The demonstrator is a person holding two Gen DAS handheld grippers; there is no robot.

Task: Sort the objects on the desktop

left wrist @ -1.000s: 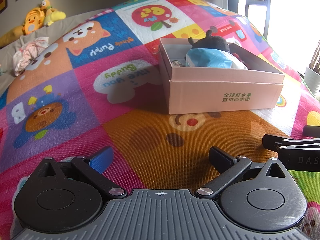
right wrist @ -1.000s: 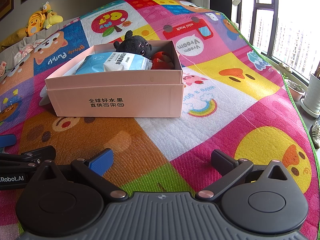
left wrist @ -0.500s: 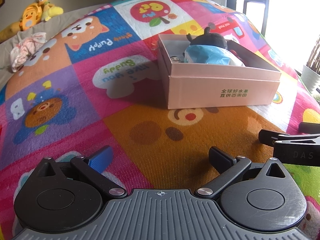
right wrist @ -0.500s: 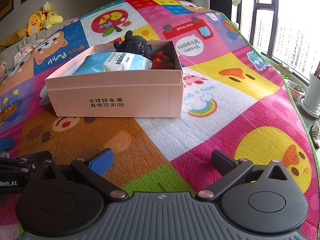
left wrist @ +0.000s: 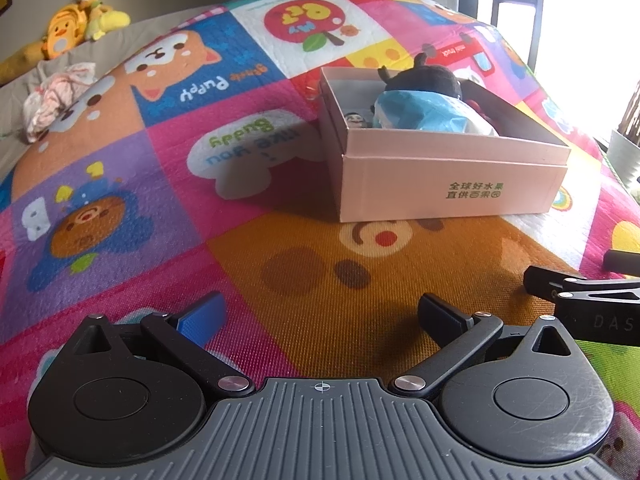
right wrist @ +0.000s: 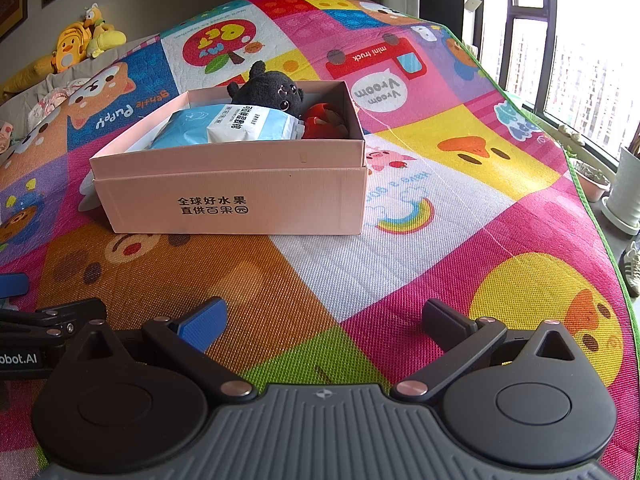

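Note:
A pink cardboard box [right wrist: 232, 196] [left wrist: 452, 184] stands on the colourful play mat. In it lie a black plush toy [right wrist: 268, 90] [left wrist: 428, 78], a blue and white packet [right wrist: 228, 128] [left wrist: 424, 114] and a red object [right wrist: 322, 122]. A small figure [left wrist: 354, 119] shows at the box's left end. My left gripper [left wrist: 320, 316] is open and empty, low over the mat in front of the box. My right gripper [right wrist: 324, 320] is open and empty, in front of the box. Each gripper shows at the edge of the other's view.
The play mat [right wrist: 400, 264] covers the surface, with its green edge [right wrist: 592, 216] at the right. Yellow plush toys [left wrist: 72, 28] and crumpled cloth [left wrist: 56, 96] lie at the far left. Plant pots [right wrist: 624, 192] and a window are at the right.
The left gripper's view has shifted slightly, with the box sitting a little further right and higher. The right gripper has stayed still. Both stay open.

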